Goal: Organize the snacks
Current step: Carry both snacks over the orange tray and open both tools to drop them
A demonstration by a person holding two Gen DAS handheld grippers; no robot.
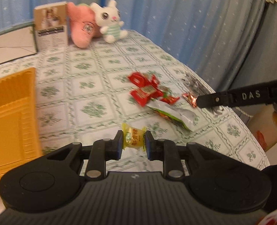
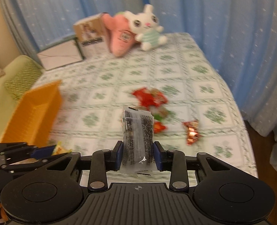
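An orange ribbed tray (image 1: pixel 11 112) is lying at the left edge of the table (image 1: pixel 104 60), which is wearing a white cloth with green floral squares. At the far edge, a book (image 1: pixel 51 25) is standing upright, with a pink plush carrot (image 1: pixel 82 30) and a white plush rabbit (image 1: pixel 110 21) leaning just beside it. Near the table's front edge, the left gripper (image 1: pixel 133 144) is pinching a yellow wrapped candy (image 1: pixel 133 139) between its blue pads. Further right, a pile of red snack packets (image 1: pixel 147 90) is lying on a silver-green pouch (image 1: pixel 174 115), with a small shiny red candy (image 2: pixel 192 132) near the right edge. The right gripper (image 2: pixel 138 156) is clamping a clear packet of dark seaweed-like snack (image 2: pixel 137 131) upright above the cloth.
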